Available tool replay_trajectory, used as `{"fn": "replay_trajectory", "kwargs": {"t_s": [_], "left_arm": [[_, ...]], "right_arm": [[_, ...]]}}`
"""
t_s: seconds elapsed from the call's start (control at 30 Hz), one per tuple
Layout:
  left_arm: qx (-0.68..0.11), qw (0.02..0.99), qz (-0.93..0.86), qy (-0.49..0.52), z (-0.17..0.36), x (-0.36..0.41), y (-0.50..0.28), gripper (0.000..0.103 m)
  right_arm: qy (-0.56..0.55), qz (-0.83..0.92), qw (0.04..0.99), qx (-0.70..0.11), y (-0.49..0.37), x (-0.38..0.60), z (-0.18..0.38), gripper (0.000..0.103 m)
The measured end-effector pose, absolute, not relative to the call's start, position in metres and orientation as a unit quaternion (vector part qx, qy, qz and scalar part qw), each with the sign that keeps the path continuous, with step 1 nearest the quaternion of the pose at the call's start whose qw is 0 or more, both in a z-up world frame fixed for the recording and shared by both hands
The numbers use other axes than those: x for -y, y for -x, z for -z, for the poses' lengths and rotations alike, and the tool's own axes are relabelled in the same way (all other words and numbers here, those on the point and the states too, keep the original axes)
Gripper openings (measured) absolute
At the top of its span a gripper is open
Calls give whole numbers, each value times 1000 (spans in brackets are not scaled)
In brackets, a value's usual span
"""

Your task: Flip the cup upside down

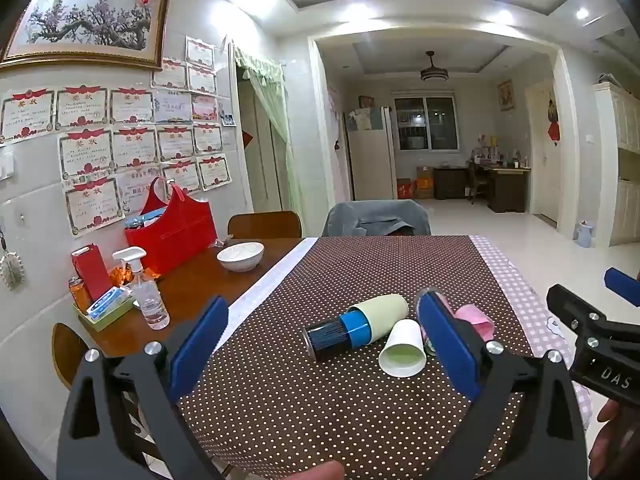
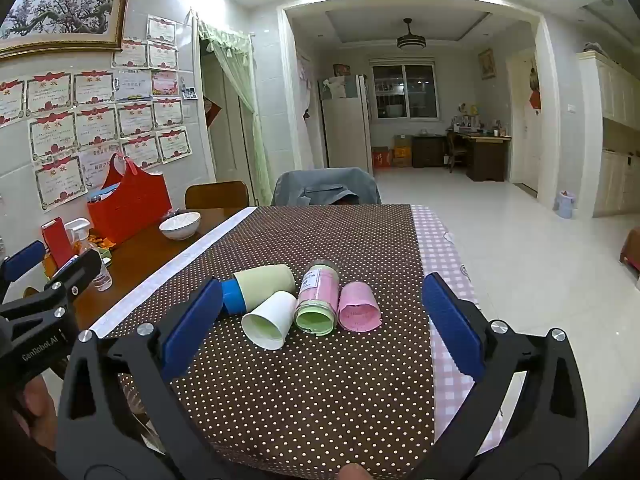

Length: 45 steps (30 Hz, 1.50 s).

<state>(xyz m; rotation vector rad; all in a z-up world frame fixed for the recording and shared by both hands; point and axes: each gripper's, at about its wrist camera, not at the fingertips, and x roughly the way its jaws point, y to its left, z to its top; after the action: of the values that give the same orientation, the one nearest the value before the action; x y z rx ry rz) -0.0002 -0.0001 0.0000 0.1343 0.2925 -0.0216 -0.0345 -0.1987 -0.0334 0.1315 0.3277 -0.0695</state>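
While both grippers hover with fingers spread and empty, the left gripper (image 1: 324,344) and right gripper (image 2: 320,328) face the white paper cup (image 2: 269,319), lying on its side on the table (image 2: 304,400); approach and grasping come next. Only the right view fully shows the pink jar (image 2: 319,300).

white bowl (image 1: 240,256) sat on wooden table (image 1: 192,280) | red basket (image 1: 172,232) by the wall | spray bottle (image 1: 146,292) near red box (image 1: 91,272) | gray jacket (image 1: 376,218) hung on chair

Wood table (image 2: 160,248), dotted cloth (image 2: 304,380), cups (image 2: 267,320).
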Motion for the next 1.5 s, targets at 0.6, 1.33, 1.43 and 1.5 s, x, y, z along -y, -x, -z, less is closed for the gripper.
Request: {"fn": "replay_trajectory", "kwargs": {"t_s": [0.6,1.33,1.43,1.5], "left_arm": [[-149,987,14,-64,4,4,-1,95],[-150,987,29,-47,1,-7,-3,95],[-150,987,29,-46,1,-7,-3,95],[-150,987,28,-46,1,-8,-3,95]], "right_arm": [[-62,31,985,-157,33,191,27,98],[-58,28,986,-151,35,192,23,98],[-56,28,987,-150,36,191,22,98],[-57,27,987,-151,35,191,22,98]]}}
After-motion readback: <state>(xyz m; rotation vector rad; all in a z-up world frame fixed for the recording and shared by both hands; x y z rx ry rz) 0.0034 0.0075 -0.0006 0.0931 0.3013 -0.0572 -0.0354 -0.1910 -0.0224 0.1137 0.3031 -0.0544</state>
